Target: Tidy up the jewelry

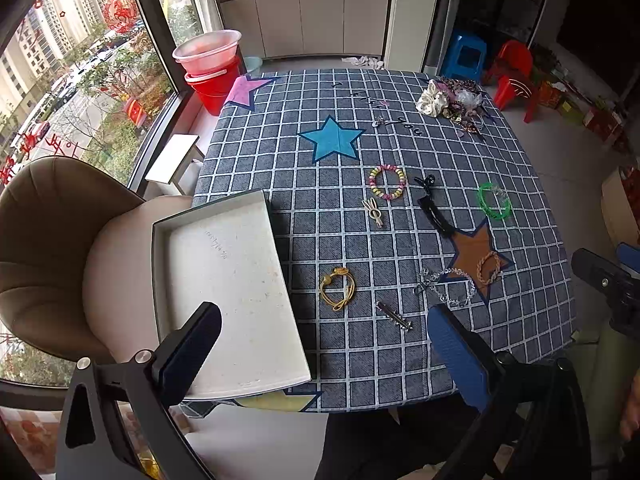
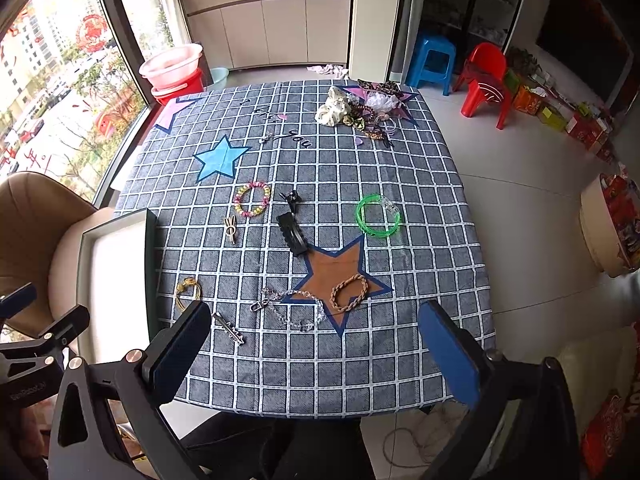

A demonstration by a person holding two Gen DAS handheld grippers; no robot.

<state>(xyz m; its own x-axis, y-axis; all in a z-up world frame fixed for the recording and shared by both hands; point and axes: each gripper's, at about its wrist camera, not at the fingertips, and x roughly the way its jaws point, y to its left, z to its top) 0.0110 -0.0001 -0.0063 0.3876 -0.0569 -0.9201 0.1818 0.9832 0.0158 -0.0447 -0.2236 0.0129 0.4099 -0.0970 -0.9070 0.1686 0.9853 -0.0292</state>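
Note:
A white empty tray (image 1: 224, 280) lies at the table's left edge; it also shows in the right wrist view (image 2: 116, 276). Jewelry lies loose on the checked cloth: a gold bracelet (image 1: 338, 288), a silver hair clip (image 1: 394, 316), a clear bead bracelet (image 2: 296, 308), a brown braided bracelet (image 2: 349, 293), a black claw clip (image 2: 292, 232), a pastel bead bracelet (image 2: 252, 199), a bunny hair pin (image 2: 230, 229) and a green bangle (image 2: 378, 215). My left gripper (image 1: 324, 340) is open and empty above the near edge. My right gripper (image 2: 316, 344) is open and empty there too.
A heap of scrunchies and hair ties (image 2: 360, 110) sits at the table's far right corner. A beige chair (image 1: 60, 256) stands left of the tray. Red buckets with a pink basin (image 1: 210, 68) stand by the window. Plastic stools (image 2: 432, 58) stand on the floor beyond.

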